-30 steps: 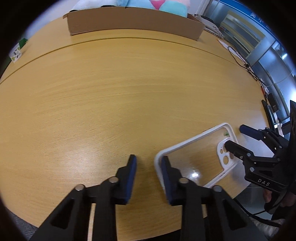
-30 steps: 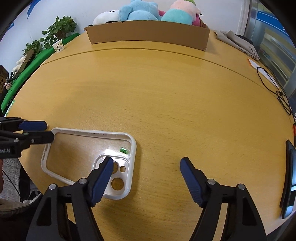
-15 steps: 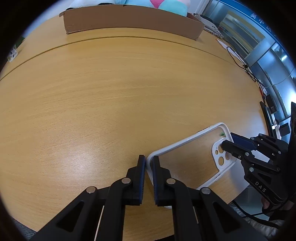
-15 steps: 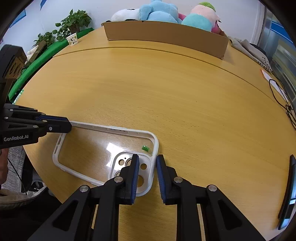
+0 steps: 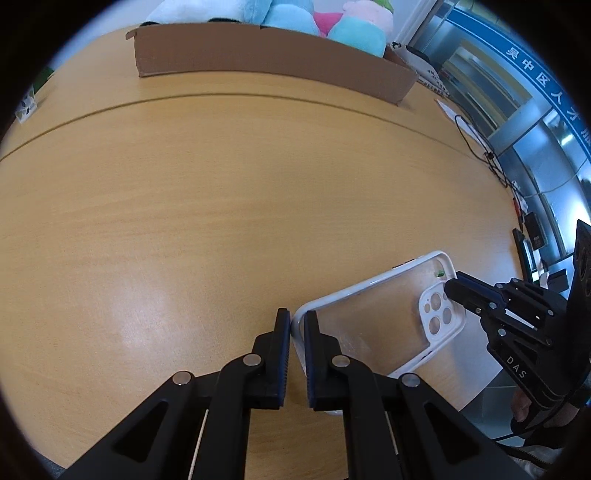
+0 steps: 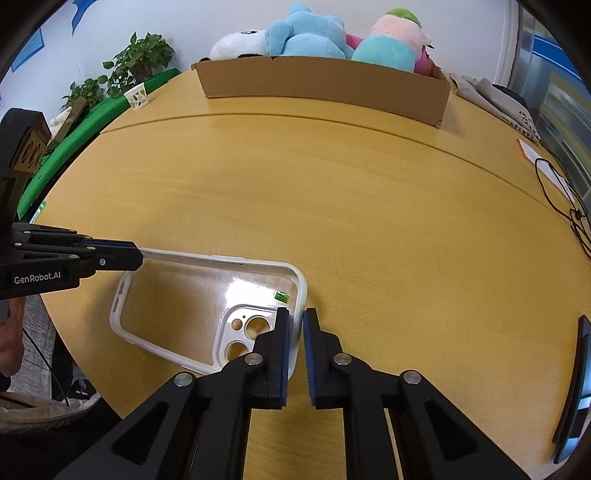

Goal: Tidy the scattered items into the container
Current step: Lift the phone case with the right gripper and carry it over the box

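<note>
cardboard box [image 6: 325, 86], plush toys [image 6: 306, 35] inside

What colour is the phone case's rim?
White, around a clear back; the phone case shows best in the right wrist view.

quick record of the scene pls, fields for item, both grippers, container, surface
item: clear phone case, white rim, lying at the near edge of the table
left gripper: shut on the case's plain end
right gripper: shut on its camera-cutout end
container: cardboard box at the far side, plush toys inside
surface: round wooden table
</note>
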Motion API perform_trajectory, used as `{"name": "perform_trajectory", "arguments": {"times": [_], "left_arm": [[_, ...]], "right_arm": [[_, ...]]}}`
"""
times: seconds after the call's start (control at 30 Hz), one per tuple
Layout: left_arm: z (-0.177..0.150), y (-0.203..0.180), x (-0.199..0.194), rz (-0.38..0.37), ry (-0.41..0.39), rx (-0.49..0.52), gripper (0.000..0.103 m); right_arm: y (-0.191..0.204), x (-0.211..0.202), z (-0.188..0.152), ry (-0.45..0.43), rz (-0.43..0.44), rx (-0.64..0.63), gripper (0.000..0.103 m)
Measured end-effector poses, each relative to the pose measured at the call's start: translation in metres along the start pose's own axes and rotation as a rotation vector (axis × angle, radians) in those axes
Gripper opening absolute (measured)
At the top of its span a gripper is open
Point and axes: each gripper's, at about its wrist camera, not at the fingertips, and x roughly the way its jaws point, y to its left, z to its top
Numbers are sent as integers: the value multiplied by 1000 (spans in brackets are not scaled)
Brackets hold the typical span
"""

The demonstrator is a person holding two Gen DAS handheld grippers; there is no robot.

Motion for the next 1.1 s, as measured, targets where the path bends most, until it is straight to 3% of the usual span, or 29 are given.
{"name": "perform_trajectory", "arguments": {"times": [0.43,0.83,1.1], "left_arm": [[82,-11,-48,-5,-188,72,6],[176,-28,-106,18,-353,188,7],[236,-25,-128,29,-420,202,6]], "right_arm": [[-9,-19,68,-130,-68,-60,8],[-30,-67,180,-302,-135,-113,7],[-35,-86,251,-403,-162,-131,7]]}}
